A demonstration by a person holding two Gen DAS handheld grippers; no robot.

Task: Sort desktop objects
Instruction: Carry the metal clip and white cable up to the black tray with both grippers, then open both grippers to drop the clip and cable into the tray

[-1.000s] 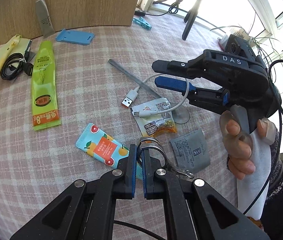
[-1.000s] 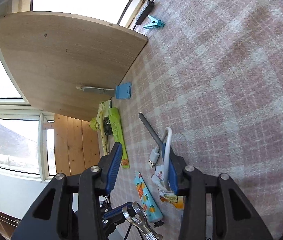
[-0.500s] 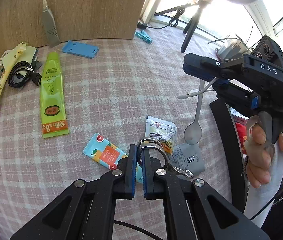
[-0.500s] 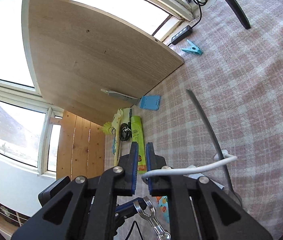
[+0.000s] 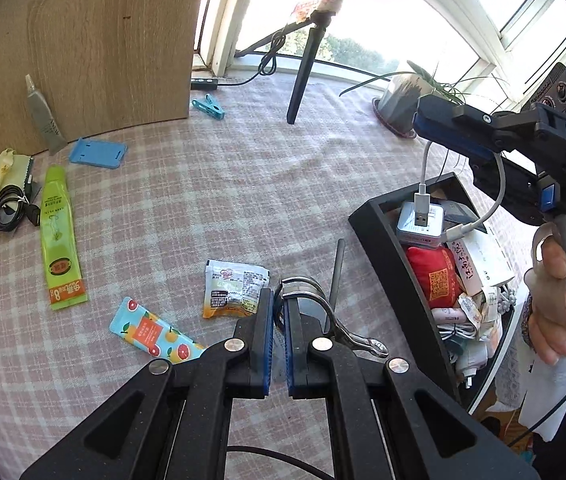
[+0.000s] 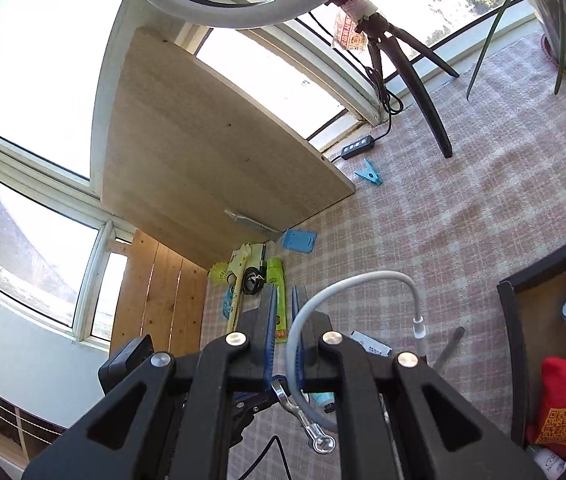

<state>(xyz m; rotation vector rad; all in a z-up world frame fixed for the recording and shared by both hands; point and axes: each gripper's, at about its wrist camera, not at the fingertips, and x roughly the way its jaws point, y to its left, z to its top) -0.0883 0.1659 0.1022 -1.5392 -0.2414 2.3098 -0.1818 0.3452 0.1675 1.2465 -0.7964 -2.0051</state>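
My right gripper (image 5: 439, 128) is shut on a white USB cable (image 5: 498, 184) and holds it above the black storage box (image 5: 387, 240); the cable's plug (image 5: 422, 210) hangs over a silver tin in the box. The cable also shows in the right wrist view (image 6: 347, 292), pinched by that gripper (image 6: 283, 312). My left gripper (image 5: 278, 312) is shut on a metal carabiner clip (image 5: 323, 316) and hovers over the checked tablecloth near a coffee sachet (image 5: 233, 288) and an orange-print pouch (image 5: 151, 330).
A green pouch (image 5: 59, 236), a black cable coil (image 5: 7, 208), a blue phone stand (image 5: 97, 153), a grey tube (image 5: 45, 120), a blue clothes peg (image 5: 208, 106) and a grey spoon handle (image 5: 337, 276) lie on the table. A tripod (image 5: 303, 68) and a potted plant (image 5: 403, 100) stand at the back.
My right gripper closed on the white cable, lifted it off the table and carried it right, over the black box. My left gripper kept its hold on the carabiner.
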